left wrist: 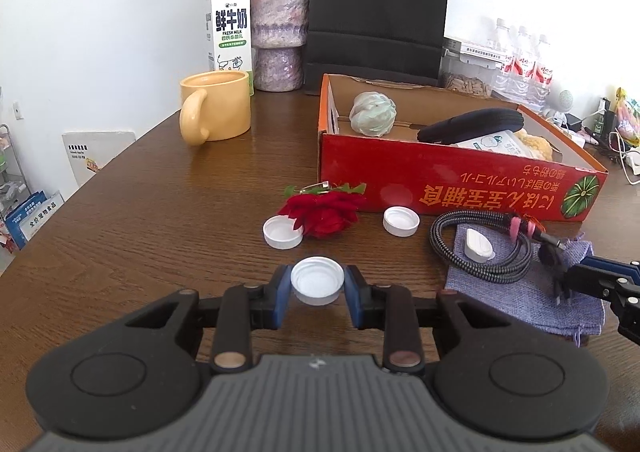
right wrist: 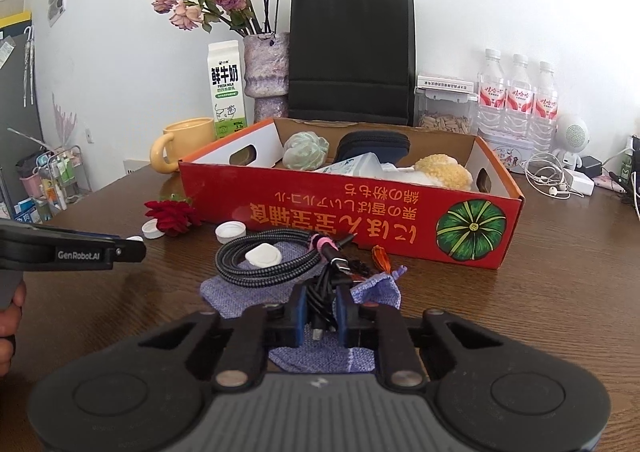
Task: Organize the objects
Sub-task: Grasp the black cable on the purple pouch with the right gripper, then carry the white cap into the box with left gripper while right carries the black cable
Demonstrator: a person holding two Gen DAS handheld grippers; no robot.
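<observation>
Left claw clamps a white cap; the red box lies far-right of it. Right claw pinches black cables, box straight ahead.

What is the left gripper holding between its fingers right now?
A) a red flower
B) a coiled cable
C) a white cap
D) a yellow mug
C: in the left wrist view the left gripper has its blue fingers closed against both sides of a white cap, while the red flower lies farther off on the table.
</observation>
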